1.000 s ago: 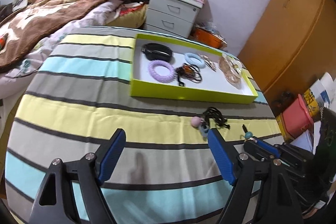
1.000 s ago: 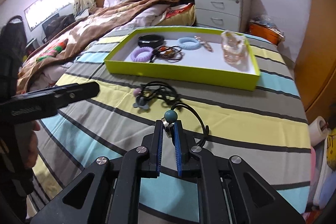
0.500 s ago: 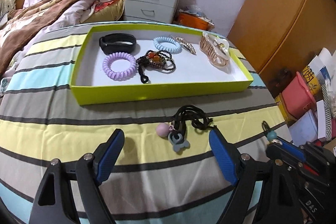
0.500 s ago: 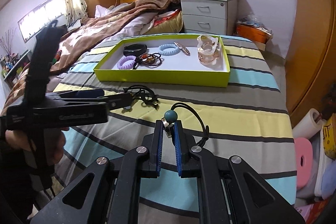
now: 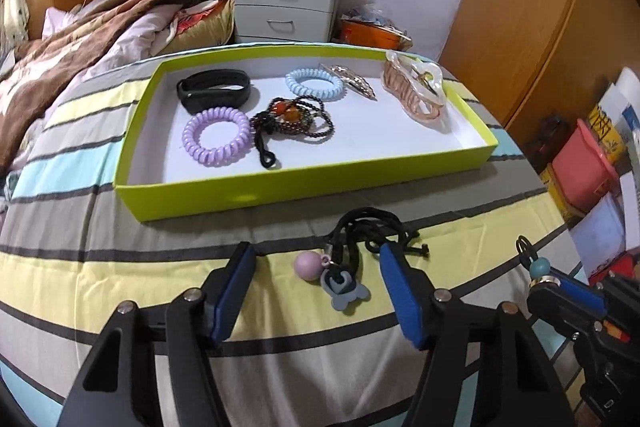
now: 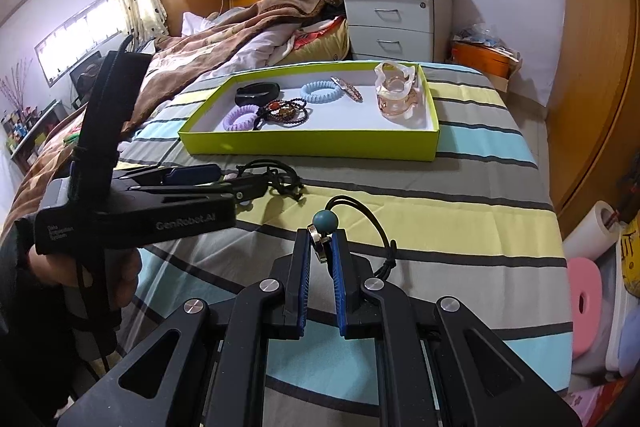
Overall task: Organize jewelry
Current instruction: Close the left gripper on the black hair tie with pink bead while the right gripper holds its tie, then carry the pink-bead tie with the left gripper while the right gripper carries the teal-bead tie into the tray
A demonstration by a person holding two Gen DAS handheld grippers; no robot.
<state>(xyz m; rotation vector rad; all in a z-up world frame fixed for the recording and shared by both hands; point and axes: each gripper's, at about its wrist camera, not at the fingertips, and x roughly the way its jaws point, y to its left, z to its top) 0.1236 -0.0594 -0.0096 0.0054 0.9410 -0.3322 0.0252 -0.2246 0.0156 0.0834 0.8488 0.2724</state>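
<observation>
Tongs in my left hand (image 5: 314, 267) have just been narrowing around the pink-ball necklace (image 5: 332, 271) on the striped bed (image 5: 120, 279), pads not yet touching. My right tongs (image 6: 320, 247) pinch the teal-bead cord (image 6: 325, 221); the green tray (image 5: 280, 193) awaits both.

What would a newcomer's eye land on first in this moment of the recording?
Most likely the lime-green tray in the middle of the striped bedspread, holding coil hair ties, a black band, beads and a claw clip. In front of it, the left gripper, whose jaws have just been closing, straddles a black cord necklace without pressing it, while the right gripper pinches a teal-bead necklace.
</observation>
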